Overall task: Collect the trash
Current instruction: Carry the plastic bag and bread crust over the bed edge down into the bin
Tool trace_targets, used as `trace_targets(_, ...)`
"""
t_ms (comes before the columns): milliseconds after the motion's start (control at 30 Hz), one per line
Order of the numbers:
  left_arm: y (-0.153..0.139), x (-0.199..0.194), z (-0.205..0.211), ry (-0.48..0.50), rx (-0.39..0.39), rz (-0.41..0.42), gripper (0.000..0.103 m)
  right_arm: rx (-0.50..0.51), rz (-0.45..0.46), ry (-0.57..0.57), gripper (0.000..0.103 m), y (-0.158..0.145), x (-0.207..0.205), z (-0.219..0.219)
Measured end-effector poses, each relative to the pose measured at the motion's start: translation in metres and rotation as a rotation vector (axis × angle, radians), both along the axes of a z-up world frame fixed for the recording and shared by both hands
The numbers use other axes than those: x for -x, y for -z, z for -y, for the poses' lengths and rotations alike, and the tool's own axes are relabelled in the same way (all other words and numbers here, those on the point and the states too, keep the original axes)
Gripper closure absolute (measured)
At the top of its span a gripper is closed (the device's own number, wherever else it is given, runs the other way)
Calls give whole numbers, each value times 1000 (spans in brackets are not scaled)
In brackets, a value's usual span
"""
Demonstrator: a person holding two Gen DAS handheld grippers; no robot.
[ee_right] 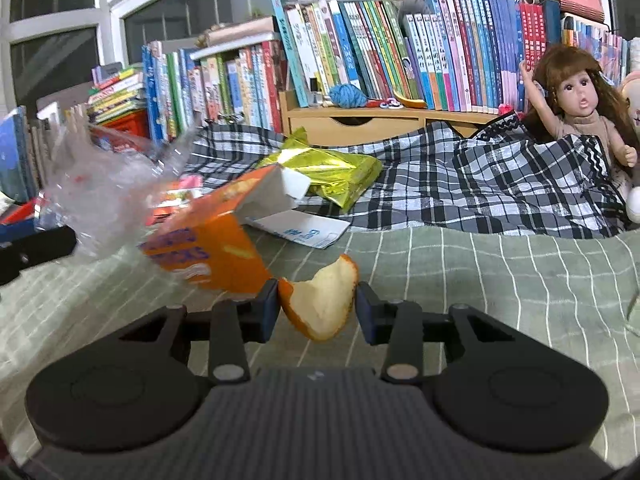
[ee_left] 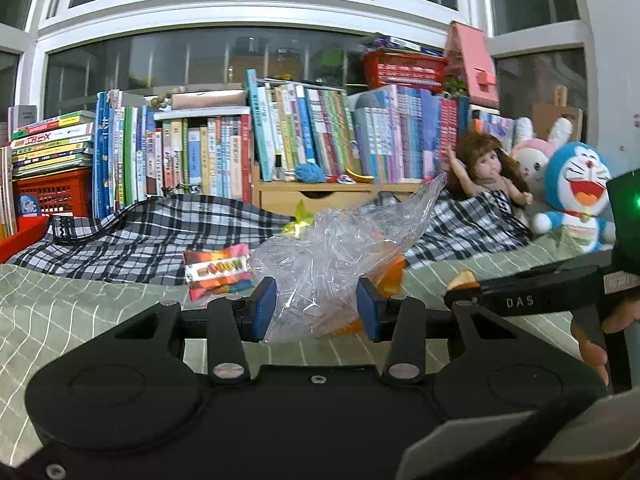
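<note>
My left gripper (ee_left: 317, 308) is shut on the lower part of a crumpled clear plastic bag (ee_left: 320, 260), which stands up between the blue pads above the green bed sheet (ee_left: 80, 312). In the right wrist view that bag (ee_right: 100, 192) hangs at the far left. A piece of orange peel (ee_right: 324, 304) spans the gap of my right gripper (ee_right: 317, 308), which is shut on it. Close by are an opened orange carton (ee_right: 208, 248), a gold foil wrapper (ee_right: 332, 172) and a white paper slip (ee_right: 304, 232). A macaron snack packet (ee_left: 218, 270) rests left of the bag.
A black-and-white plaid blanket (ee_right: 480, 184) is bunched across the back of the bed. A doll (ee_right: 580, 100), a blue cat plush (ee_left: 576, 196) and a bunny plush (ee_left: 528, 156) sit at the right. Rows of books (ee_left: 312, 132), a wooden drawer unit (ee_right: 360, 124) and a red crate (ee_left: 52, 196) line the window.
</note>
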State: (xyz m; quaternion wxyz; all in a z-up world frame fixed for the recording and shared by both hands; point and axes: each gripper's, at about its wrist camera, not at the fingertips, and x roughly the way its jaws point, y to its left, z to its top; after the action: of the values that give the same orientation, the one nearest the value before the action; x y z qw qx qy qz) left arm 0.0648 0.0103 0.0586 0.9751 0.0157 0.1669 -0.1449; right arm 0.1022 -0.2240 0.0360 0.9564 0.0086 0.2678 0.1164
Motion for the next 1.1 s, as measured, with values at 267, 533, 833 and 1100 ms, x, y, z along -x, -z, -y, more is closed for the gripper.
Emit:
trace_targets(267, -4, 46, 2, 25, -2, -40, 62, -16, 28, -35, 58, -9, 51, -4)
trace_targets(533, -2, 85, 4, 41, 1, -61, 62, -8, 47, -73, 58, -8, 93, -16)
trace_targets(833, 2, 125, 2, 66, 8, -76, 62, -36, 46, -101, 58, -3, 133, -23)
trace_targets(1100, 4, 160, 0, 88, 23, -94, 62, -36, 44, -121, 58, 5, 169, -25)
